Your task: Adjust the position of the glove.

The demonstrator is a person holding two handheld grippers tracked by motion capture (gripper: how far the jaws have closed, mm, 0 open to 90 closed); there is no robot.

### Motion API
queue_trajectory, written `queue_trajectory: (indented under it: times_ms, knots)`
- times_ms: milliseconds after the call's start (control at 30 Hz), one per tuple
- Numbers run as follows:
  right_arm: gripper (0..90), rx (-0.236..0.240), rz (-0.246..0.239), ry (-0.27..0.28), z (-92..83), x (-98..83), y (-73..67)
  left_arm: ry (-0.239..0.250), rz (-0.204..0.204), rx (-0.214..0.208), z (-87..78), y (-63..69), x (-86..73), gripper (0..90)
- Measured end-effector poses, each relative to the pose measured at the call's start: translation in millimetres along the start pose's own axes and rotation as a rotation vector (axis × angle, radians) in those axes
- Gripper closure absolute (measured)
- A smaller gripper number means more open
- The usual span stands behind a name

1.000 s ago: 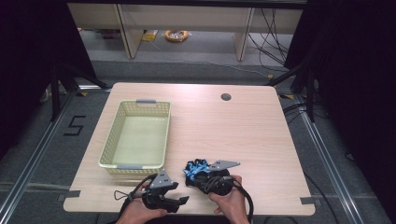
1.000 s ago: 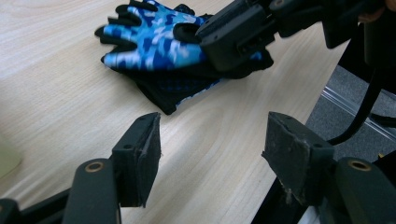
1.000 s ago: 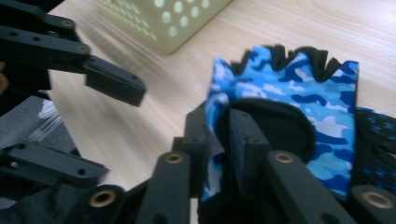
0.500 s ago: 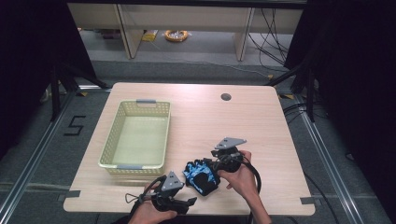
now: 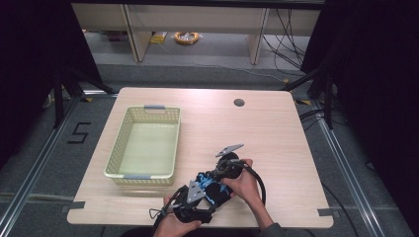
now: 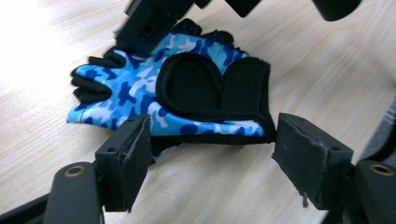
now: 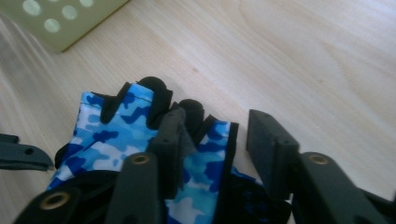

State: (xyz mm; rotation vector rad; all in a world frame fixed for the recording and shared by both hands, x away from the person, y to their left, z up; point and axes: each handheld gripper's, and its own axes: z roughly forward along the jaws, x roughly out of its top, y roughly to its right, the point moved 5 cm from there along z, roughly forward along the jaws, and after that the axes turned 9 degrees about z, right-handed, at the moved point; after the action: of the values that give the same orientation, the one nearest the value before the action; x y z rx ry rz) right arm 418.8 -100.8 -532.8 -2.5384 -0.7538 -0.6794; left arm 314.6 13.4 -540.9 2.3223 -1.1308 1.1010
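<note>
With the left gripper (image 6: 212,154) spread wide around the glove (image 6: 187,93) cuff and the right gripper (image 7: 212,140) parted over its finger end, both should be closed squarely on fabric before lifting toward the basket (image 5: 114,157).

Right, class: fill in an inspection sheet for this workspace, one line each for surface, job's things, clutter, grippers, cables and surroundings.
Surface: light wooden table with a round hole near the far edge.
Job's things: blue camouflage fingerless glove lying flat near the front edge; pale green basket to its left, nothing seen inside.
Clutter: nothing seen.
Grippers: left gripper open, fingers either side of the glove's cuff end; right gripper open over the glove's finger end, one finger resting on the fabric.
Cables: black cable looping from the right gripper; more cables on the floor beyond the table.
Surroundings: grey floor, a taped mark, dark curtains at the sides.
</note>
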Motion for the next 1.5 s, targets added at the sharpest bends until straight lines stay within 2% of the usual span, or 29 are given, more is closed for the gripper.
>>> queue_trajectory:
  times_ms: [100,133,167,200,233,267,300,333,367,400,467,500,567,633,700,767,833,867,900,1033,1067,1100,1167,1200,1267,1333,1367,1400,1500]
  knots:
    - [67.3,0.041,0.039,0.028,6.0,-1.4,-0.4,0.004,-0.019,0.008,3.8,2.0,-0.4,28.4]
    - [75.9,0.066,0.033,0.011,4.6,-1.2,-0.8,0.011,0.023,0.017,3.3,3.1,0.1,30.7]
    - [77.9,0.055,0.034,0.019,2.8,-0.9,-0.9,0.021,0.022,0.024,3.4,3.9,0.1,31.8]
    - [80.4,0.052,0.021,0.033,2.0,-1.1,-0.5,0.005,0.060,0.037,3.0,1.6,-1.1,32.1]
    - [82.0,0.055,0.023,0.038,1.0,-0.8,0.1,0.006,0.039,0.031,3.9,4.1,-1.8,32.0]
    - [83.4,0.047,0.052,0.035,-1.4,-1.3,-0.4,0.007,0.050,0.038,4.0,4.5,-2.0,31.9]
    - [84.4,0.048,0.069,0.054,-1.9,-0.7,-0.4,0.008,0.078,0.039,4.4,3.9,-2.2,31.7]
    - [84.9,0.053,0.079,0.054,-4.3,-0.4,0.1,0.020,0.074,0.025,4.9,6.0,-1.9,31.5]
    - [85.3,0.073,0.067,0.082,-4.4,1.0,1.2,0.014,0.023,0.024,4.6,10.7,-3.6,31.0]
    - [85.6,0.074,0.083,0.083,-6.7,0.8,1.6,-0.003,0.057,0.024,3.5,9.7,-4.5,30.3]
    - [85.7,0.090,0.106,0.106,-7.3,0.5,2.0,0.015,0.039,0.009,6.3,13.1,-2.6,28.7]
    - [85.7,0.089,0.111,0.107,-7.8,0.3,1.9,0.040,0.000,0.021,8.1,16.8,-0.7,28.1]
    - [85.6,0.092,0.110,0.094,-9.9,-1.0,2.0,0.019,0.072,0.030,6.0,11.7,0.1,28.7]
    - [85.3,0.088,0.125,0.122,-9.6,-2.5,1.3,0.035,0.018,0.040,9.2,9.6,0.4,29.2]
    - [84.9,0.101,0.127,0.094,-9.6,-5.0,2.7,0.015,0.042,0.016,8.9,11.5,-0.4,30.3]
    - [84.8,0.104,0.134,0.099,-9.4,-5.3,1.9,0.018,0.097,0.034,9.3,13.2,-2.1,37.0]
    - [84.8,0.107,0.124,0.095,-9.5,-5.4,2.0,0.033,0.114,0.033,9.7,13.0,-2.8,40.8]
    - [84.8,0.099,0.129,0.106,-9.8,-6.0,1.3,0.042,0.110,0.026,10.1,14.9,-4.4,54.4]
    - [84.9,0.098,0.130,0.106,-10.0,-6.3,0.7,0.042,0.110,0.026,10.1,14.9,-4.4,58.4]
    - [85.3,0.123,0.129,0.098,-12.4,-6.8,-0.1,0.040,0.176,0.015,5.6,13.6,-6.3,69.8]
    - [85.5,0.139,0.136,0.108,-13.1,-6.6,-0.7,0.046,0.158,0.016,5.2,13.8,-6.0,71.5]
    - [85.5,0.110,0.132,0.118,-15.3,-6.3,0.7,0.067,0.143,0.004,4.2,14.6,-4.7,74.3]
    - [85.7,0.137,0.141,0.131,-19.9,-5.4,-0.6,0.055,0.169,0.008,-3.6,10.8,-2.2,77.5]
    - [85.7,0.156,0.143,0.145,-24.0,-4.8,-1.0,0.069,0.147,-0.007,-5.4,11.6,-0.7,78.2]
    - [85.8,0.172,0.154,0.172,-31.6,-4.0,-1.9,0.082,0.149,-0.007,-13.1,6.8,3.3,79.2]
    - [85.9,0.171,0.146,0.207,-41.0,-3.6,-1.5,0.085,0.154,-0.003,-20.5,0.8,6.1,79.5]
    - [86.0,0.181,0.190,0.210,-45.8,-4.9,-5.4,0.098,0.152,-0.005,-22.6,-1.7,7.4,80.0]
    - [86.1,0.183,0.167,0.224,-49.9,-5.8,-3.7,0.106,0.151,0.006,-24.4,-5.2,7.8,80.4]
    - [86.4,0.186,0.189,0.261,-60.3,-10.2,-4.6,0.104,0.166,0.018,-29.0,-15.5,9.7,81.2]
